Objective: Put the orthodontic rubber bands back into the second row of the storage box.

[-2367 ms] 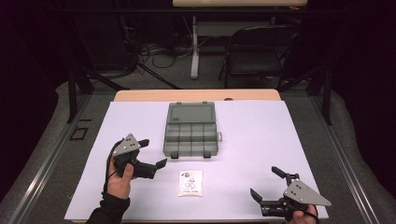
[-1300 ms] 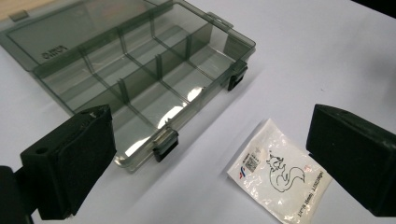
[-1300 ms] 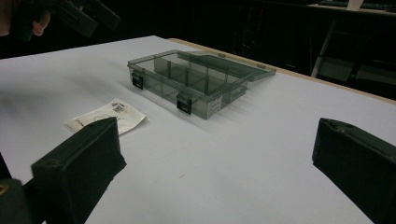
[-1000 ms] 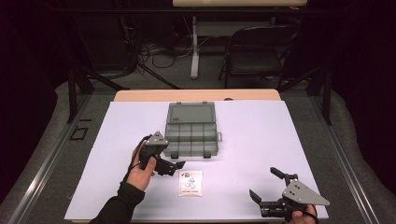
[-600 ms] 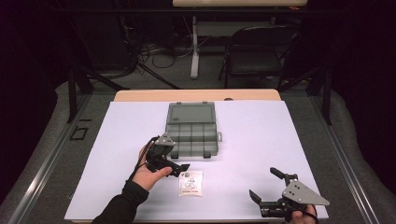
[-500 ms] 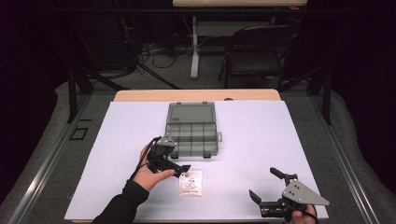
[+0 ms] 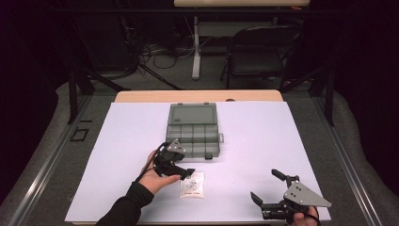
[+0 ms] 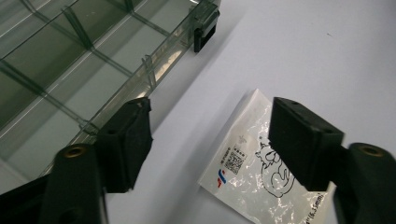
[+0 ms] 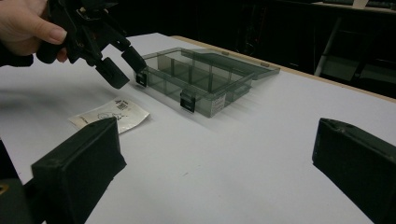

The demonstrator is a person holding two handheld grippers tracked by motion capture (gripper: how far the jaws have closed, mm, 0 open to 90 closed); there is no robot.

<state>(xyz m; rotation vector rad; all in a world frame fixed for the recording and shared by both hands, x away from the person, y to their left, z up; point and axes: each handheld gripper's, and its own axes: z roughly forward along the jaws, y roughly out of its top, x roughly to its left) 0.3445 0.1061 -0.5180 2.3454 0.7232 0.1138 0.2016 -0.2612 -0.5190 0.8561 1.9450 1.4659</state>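
High view: one smoky compartment box [image 7: 193, 129] mid-bench with lid open, one small printed packet [image 7: 192, 184] just in front. Left hand-held gripper [image 7: 180, 168] over the packet's near-left corner, jaws apart, empty. Right hand-held gripper [image 7: 267, 186] near the bench's front right edge, wide open, empty; bare white bench [image 7: 263, 136] all around.

Left gripper view: packet [image 8: 261, 163] between spread jaws, box wall [image 8: 154, 70] just beside.

Right gripper view: wide-spread jaws, box [image 9: 205, 79] and packet [image 9: 109, 114] well ahead.

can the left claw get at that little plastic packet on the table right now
Probably yes. The left claw hangs open just above the packet, which lies flat beside the organizer box, with nothing between them.
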